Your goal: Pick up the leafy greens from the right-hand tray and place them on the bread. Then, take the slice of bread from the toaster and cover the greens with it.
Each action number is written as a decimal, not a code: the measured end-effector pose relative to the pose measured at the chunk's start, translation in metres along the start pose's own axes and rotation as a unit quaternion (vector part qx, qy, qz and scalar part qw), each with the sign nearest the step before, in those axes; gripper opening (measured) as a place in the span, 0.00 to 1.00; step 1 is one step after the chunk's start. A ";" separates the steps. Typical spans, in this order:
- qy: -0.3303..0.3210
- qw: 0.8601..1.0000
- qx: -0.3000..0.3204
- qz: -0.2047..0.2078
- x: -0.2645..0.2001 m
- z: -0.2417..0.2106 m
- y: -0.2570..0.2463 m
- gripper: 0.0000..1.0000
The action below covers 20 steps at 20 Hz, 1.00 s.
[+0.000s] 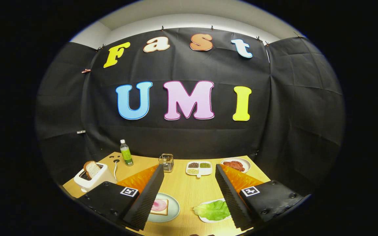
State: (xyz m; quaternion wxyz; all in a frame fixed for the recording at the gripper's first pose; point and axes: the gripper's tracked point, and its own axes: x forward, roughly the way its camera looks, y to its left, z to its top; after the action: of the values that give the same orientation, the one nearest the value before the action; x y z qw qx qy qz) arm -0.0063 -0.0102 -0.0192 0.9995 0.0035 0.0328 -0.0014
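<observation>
Surface: light wooden table (189, 193), black cloth behind.
Your gripper (189, 170): fingers wide apart, holding nothing.
Greens: flat green lettuce leaf (212, 210) on near right white tray (205, 219).
Bread: ham-topped slice (159, 206), near left round plate (174, 209).
Toaster: white toaster (94, 178) far left, toast slice (92, 168) upright inside.

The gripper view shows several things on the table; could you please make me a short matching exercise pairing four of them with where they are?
Things:
1. bread slice
2. leafy greens
3. bottle
4. ham

Places:
A. on the bread on the plate
B. standing behind the toaster
C. sticking out of the toaster
D. on the tray beside the right finger

Pairs: 1-C, 2-D, 3-B, 4-A

The gripper is open, empty, above the table.
</observation>
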 end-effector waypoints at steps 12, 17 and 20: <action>0.026 1.000 0.006 -0.001 0.009 -0.018 -0.010 0.97; 0.055 0.998 0.003 0.001 0.018 -0.038 -0.021 0.98; 0.079 0.997 0.008 0.002 0.025 -0.055 -0.032 0.98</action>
State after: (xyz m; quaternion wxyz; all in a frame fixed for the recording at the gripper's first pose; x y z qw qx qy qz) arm 0.0146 -0.0418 -0.0756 0.9937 0.0117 0.1113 0.0007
